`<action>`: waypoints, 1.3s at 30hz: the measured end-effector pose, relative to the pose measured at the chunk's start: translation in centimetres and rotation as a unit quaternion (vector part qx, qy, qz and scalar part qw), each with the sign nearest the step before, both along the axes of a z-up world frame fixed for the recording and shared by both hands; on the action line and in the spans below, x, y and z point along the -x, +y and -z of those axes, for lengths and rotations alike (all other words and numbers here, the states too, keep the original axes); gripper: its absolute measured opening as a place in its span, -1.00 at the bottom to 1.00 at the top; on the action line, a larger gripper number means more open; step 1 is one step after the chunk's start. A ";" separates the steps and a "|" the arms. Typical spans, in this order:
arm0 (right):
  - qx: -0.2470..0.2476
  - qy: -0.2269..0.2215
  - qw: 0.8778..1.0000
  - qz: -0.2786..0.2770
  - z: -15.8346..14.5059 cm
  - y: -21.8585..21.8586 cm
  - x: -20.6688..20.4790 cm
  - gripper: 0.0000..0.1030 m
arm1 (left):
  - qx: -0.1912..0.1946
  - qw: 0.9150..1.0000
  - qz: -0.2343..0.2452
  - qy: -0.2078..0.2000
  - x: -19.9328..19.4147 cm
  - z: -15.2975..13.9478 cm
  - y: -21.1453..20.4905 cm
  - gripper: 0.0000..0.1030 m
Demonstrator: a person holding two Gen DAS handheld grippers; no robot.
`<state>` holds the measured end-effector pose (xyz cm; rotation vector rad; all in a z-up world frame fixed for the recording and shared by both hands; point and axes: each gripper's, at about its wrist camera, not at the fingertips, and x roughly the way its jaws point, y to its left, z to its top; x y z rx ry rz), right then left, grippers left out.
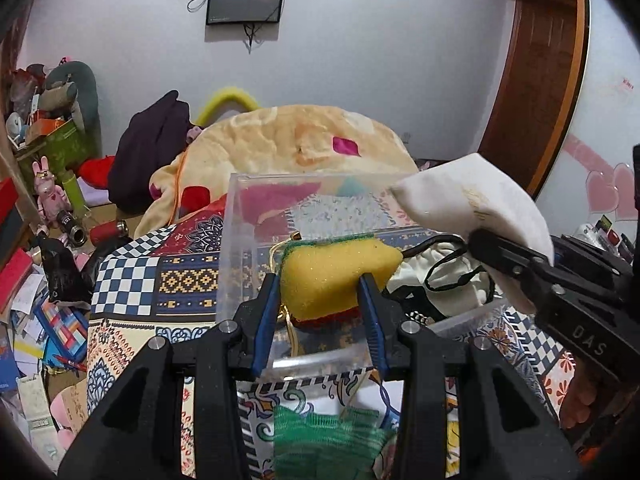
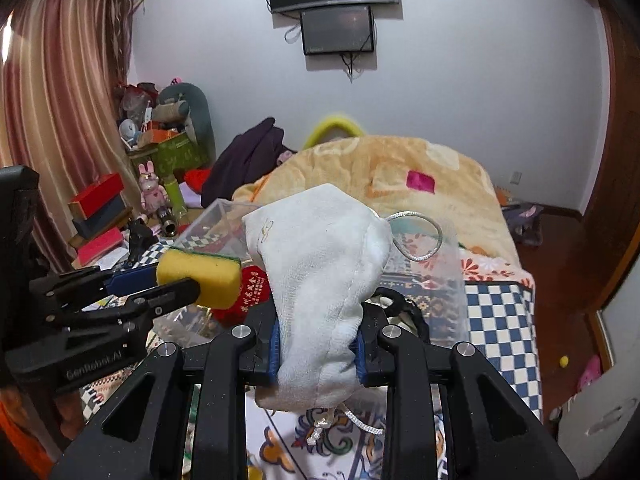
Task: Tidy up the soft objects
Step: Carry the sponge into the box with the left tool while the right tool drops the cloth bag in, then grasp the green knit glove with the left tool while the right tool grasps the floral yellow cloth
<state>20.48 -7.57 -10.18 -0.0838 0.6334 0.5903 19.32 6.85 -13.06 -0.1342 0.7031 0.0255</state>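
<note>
My left gripper (image 1: 320, 280) is shut on a yellow sponge with a green scouring side (image 1: 336, 276) and holds it over a clear plastic box (image 1: 240, 216) on the patterned bed cover. It also shows in the right wrist view (image 2: 176, 284) with the sponge (image 2: 200, 276). My right gripper (image 2: 316, 344) is shut on a white drawstring pouch (image 2: 320, 272), held above the box (image 2: 208, 220); the pouch shows in the left wrist view (image 1: 472, 208) with the right gripper (image 1: 476, 240). A red pouch (image 2: 248, 288) and a cream drawstring bag (image 1: 440, 276) lie in the box.
A green mesh cloth (image 1: 324, 440) lies on the cover below my left gripper. A yellow blanket (image 2: 400, 168) and dark clothing (image 2: 248, 160) are heaped beyond the box. Cluttered boxes and toys (image 1: 48, 208) stand at left. A wooden door (image 1: 536, 80) is at right.
</note>
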 end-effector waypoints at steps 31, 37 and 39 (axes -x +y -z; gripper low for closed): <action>0.021 -0.026 0.999 -0.002 -1.9 -1.9 1.4 0.29 | 0.000 0.999 0.018 -0.029 4.1 -3.0 -0.7 0.29; -0.003 -0.048 0.999 -0.010 -2.8 -2.7 4.2 0.51 | -0.012 0.999 0.015 -0.050 7.8 -4.2 -0.5 0.45; -0.005 -0.047 0.999 -0.017 -2.5 -2.7 5.2 0.52 | -0.017 0.999 0.016 -0.047 8.8 -4.0 -0.5 0.48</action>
